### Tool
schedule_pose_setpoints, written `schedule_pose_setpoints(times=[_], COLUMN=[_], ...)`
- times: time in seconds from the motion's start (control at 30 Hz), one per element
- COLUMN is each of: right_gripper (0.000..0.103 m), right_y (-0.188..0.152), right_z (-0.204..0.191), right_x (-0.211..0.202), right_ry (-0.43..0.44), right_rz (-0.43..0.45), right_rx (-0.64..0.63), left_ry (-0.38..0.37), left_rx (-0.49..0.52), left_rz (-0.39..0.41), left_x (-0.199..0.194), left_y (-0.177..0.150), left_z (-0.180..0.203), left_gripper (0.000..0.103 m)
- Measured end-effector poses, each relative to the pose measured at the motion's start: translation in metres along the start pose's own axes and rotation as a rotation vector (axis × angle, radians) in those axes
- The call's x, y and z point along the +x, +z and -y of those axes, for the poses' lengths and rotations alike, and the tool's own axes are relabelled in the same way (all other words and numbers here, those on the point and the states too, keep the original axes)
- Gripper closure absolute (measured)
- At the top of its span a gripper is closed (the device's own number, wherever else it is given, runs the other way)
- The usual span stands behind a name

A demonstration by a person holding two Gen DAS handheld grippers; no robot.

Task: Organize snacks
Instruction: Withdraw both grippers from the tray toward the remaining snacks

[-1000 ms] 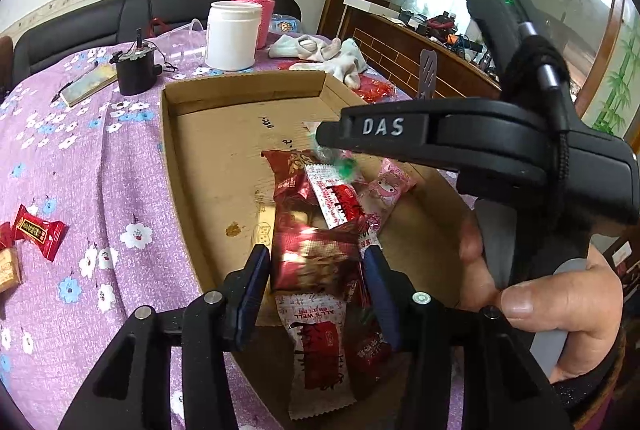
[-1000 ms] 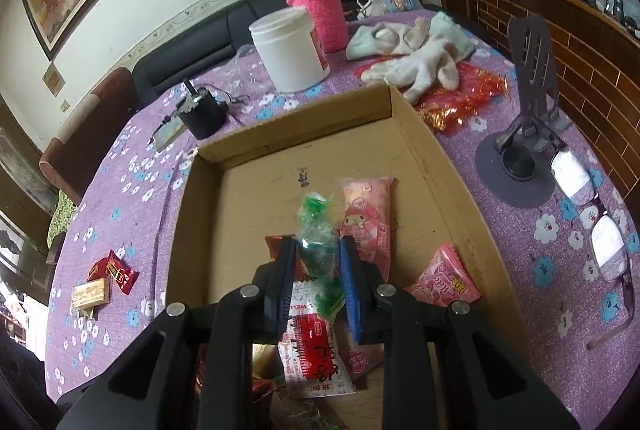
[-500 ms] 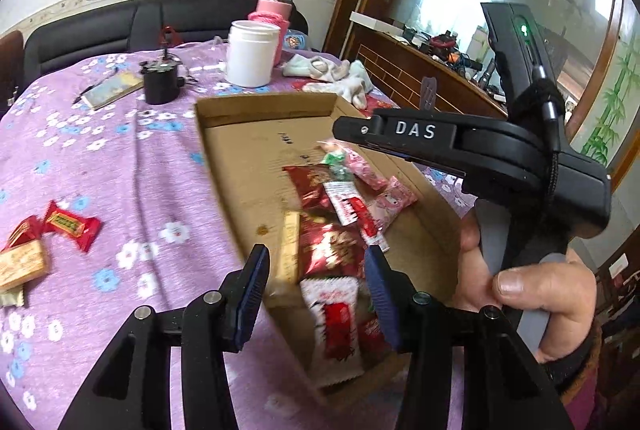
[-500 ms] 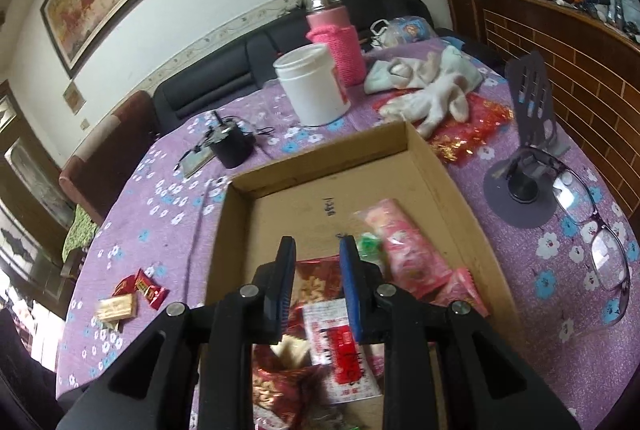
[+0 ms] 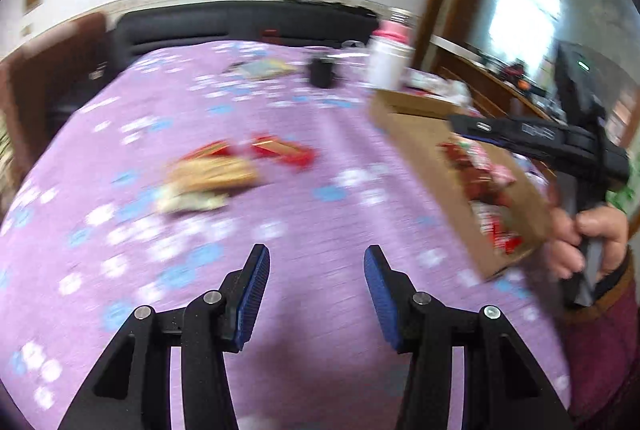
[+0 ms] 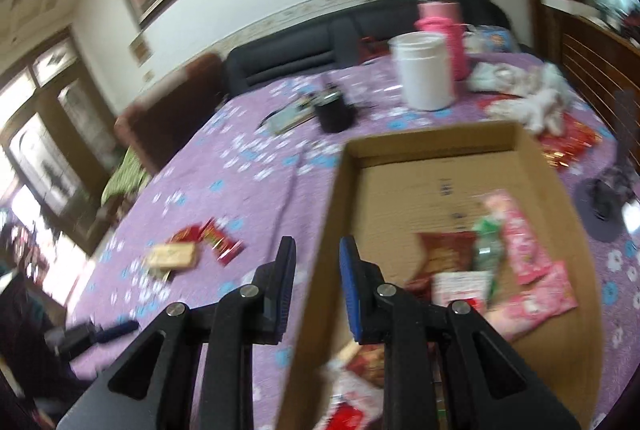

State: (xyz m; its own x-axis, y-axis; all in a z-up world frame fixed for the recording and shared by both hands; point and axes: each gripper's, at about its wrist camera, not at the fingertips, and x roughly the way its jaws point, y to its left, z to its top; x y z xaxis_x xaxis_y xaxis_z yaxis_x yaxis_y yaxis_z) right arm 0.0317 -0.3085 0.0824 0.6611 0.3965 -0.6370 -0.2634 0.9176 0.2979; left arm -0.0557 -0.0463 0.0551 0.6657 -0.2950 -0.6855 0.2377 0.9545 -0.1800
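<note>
A cardboard box (image 6: 532, 166) holds several snack packets, red, pink and green (image 6: 486, 246); it also shows at the right of the left wrist view (image 5: 416, 142). Loose snacks lie on the purple tablecloth: red packets (image 5: 280, 150) (image 6: 218, 240) and a tan bar (image 5: 212, 172) (image 6: 172, 255). My left gripper (image 5: 316, 290) is open and empty above bare cloth, pointing toward the loose snacks. My right gripper (image 6: 318, 286) is open and empty, held above the box's left wall; its body shows in the left wrist view (image 5: 560, 146).
At the back stand a white jar (image 6: 424, 70), a pink flask (image 6: 440, 26), a small black device (image 6: 334, 110) and white gloves (image 6: 536, 98). A dark phone stand (image 6: 608, 198) is right of the box. A black sofa lies behind the table.
My right gripper let go of the green packet into the box and drew back leftward. My left gripper swung left, away from the box, toward the loose snacks on the cloth.
</note>
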Motion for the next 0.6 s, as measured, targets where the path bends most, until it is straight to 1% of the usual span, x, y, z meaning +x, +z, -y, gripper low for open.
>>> schedule_pose_setpoints(times=[0.03, 0.1, 0.13, 0.2, 0.27, 0.33, 0.4, 0.43, 0.5, 0.53, 0.6], right_gripper=[0.08, 0.074, 0.074, 0.074, 0.074, 0.074, 0.074, 0.074, 0.073, 0.073, 0.073], right_y=[-0.002, -0.008, -0.01, -0.014, -0.016, -0.017, -0.016, -0.012, -0.005, 0.0, 0.009], right_z=[-0.007, -0.023, -0.03, -0.045, -0.061, -0.086, -0.106, -0.119, -0.133, -0.142, -0.154], right_x=[0.003, 0.012, 0.017, 0.029, 0.042, 0.056, 0.065, 0.072, 0.082, 0.089, 0.111], right_ry=[0.023, 0.088, 0.113, 0.174, 0.227, 0.278, 0.291, 0.319, 0.349, 0.335, 0.295], right_rz=[-0.014, -0.048, -0.071, -0.129, -0.188, -0.247, -0.278, -0.295, -0.296, -0.286, -0.287], right_rx=[-0.017, -0.044, -0.047, -0.042, -0.026, -0.029, -0.027, -0.006, 0.002, -0.01, -0.03], left_ry=[0.023, 0.05, 0.091, 0.137, 0.16, 0.161, 0.137, 0.157, 0.188, 0.197, 0.215], left_rx=[-0.044, -0.106, -0.135, -0.172, -0.243, -0.307, -0.396, -0.446, -0.479, -0.496, -0.497], left_rz=[0.004, 0.018, 0.037, 0.054, 0.066, 0.081, 0.086, 0.097, 0.116, 0.121, 0.13], left_x=[-0.004, -0.009, -0.013, -0.016, -0.018, -0.019, -0.016, -0.016, -0.018, -0.019, -0.02], left_y=[-0.004, -0.007, -0.009, -0.01, -0.008, -0.008, -0.01, -0.012, -0.014, -0.015, -0.016], left_z=[-0.019, -0.045, -0.061, -0.082, -0.108, -0.129, -0.147, -0.156, -0.163, -0.166, -0.165], left_gripper=[0.051, 0.051, 0.051, 0.051, 0.051, 0.051, 0.051, 0.051, 0.051, 0.051, 0.051])
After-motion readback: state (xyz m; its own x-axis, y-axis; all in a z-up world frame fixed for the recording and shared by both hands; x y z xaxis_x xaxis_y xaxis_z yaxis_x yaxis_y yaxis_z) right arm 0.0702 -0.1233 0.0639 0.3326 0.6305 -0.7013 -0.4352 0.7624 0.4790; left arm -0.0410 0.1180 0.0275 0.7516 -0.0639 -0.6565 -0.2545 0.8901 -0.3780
